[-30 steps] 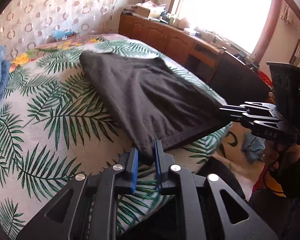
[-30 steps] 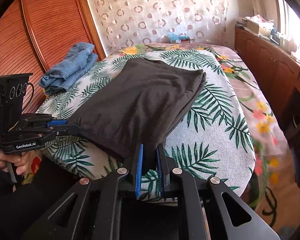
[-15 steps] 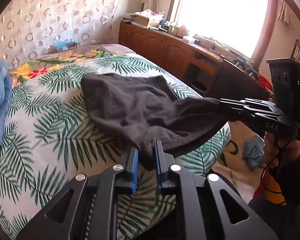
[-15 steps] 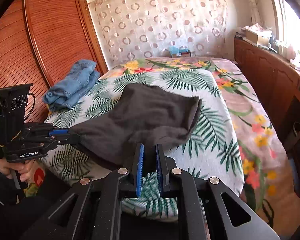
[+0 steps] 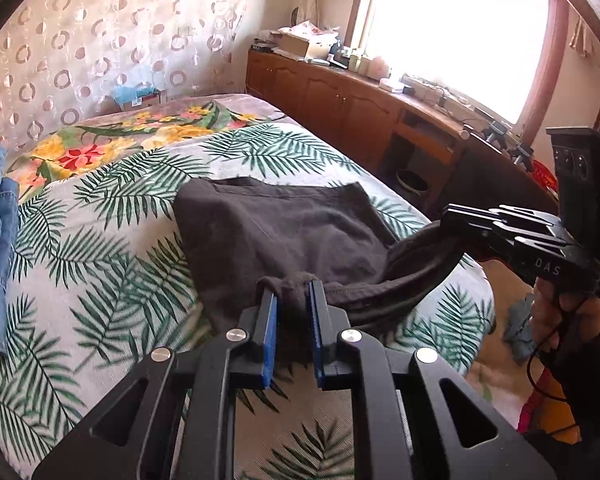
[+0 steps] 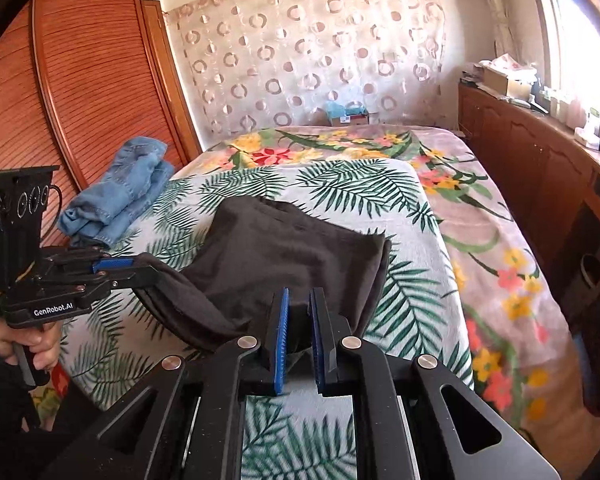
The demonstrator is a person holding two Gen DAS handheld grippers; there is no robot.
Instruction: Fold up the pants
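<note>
Dark grey pants [image 5: 284, 232] lie on the palm-leaf bedspread [image 5: 100, 264], their near edge lifted off the bed. My left gripper [image 5: 292, 292] is shut on one near corner of the pants. My right gripper [image 6: 299, 300] is shut on the other near corner. In the right wrist view the pants [image 6: 284, 248] sag between the two grippers, and the left gripper [image 6: 140, 270] shows at the left, held in a hand. In the left wrist view the right gripper [image 5: 456, 220] shows at the right with cloth hanging from it.
Folded blue jeans [image 6: 120, 192] lie at the bed's left side by a wooden wardrobe [image 6: 80, 100]. A long wooden sideboard [image 5: 360, 108] with clutter runs under the window on the right. A small box [image 6: 346, 114] sits at the head of the bed.
Both grippers have lifted the near edge of the pants and carried it forward over the bed toward the far edge. The pants now bunch and sag instead of lying flat.
</note>
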